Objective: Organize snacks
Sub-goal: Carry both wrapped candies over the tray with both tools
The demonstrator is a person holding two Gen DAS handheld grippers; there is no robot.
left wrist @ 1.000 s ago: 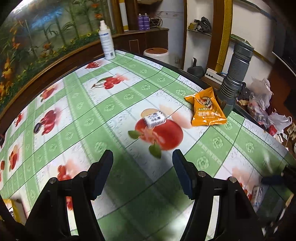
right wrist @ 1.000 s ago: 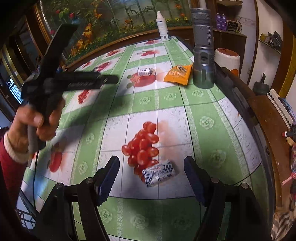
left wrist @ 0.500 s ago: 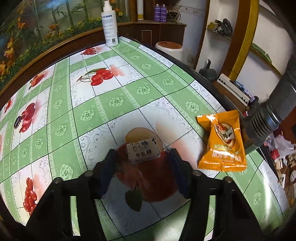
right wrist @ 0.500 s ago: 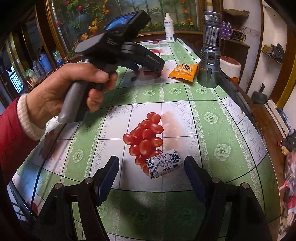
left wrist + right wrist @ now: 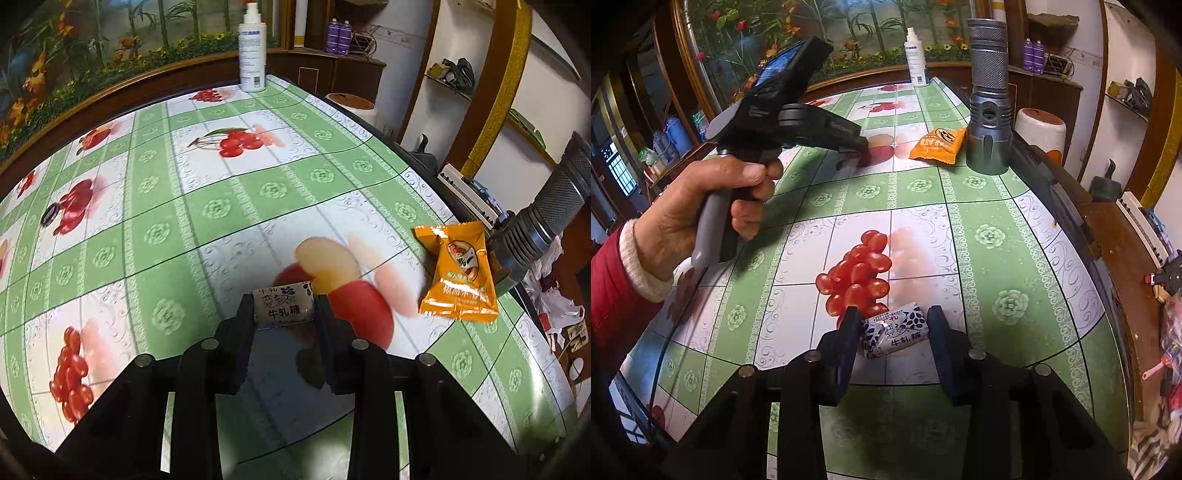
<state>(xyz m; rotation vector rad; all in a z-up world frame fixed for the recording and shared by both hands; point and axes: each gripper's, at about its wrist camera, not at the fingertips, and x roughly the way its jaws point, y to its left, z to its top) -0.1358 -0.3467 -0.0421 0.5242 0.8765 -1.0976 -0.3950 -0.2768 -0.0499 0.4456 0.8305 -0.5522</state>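
In the left wrist view my left gripper [image 5: 283, 308] is shut on a small white nougat candy [image 5: 283, 305] that rests on the tablecloth over a printed apple. An orange snack packet [image 5: 460, 275] lies to its right. In the right wrist view my right gripper [image 5: 893, 328] has its jaws either side of a second white-and-blue nougat candy [image 5: 895, 334], with a small gap at the right pad. The left gripper [image 5: 855, 147] and the hand holding it show far off, low over the table near the orange packet [image 5: 938, 144].
A big grey flashlight [image 5: 989, 99] stands head down by the orange packet at the table's right edge. A white spray bottle [image 5: 252, 50] stands at the far edge. The green checked tablecloth [image 5: 155, 236] covers the table. Cluttered shelves lie beyond the right edge.
My left gripper moved forward over the first candy and closed on it. My right gripper moved down to the second candy and narrowed around it.
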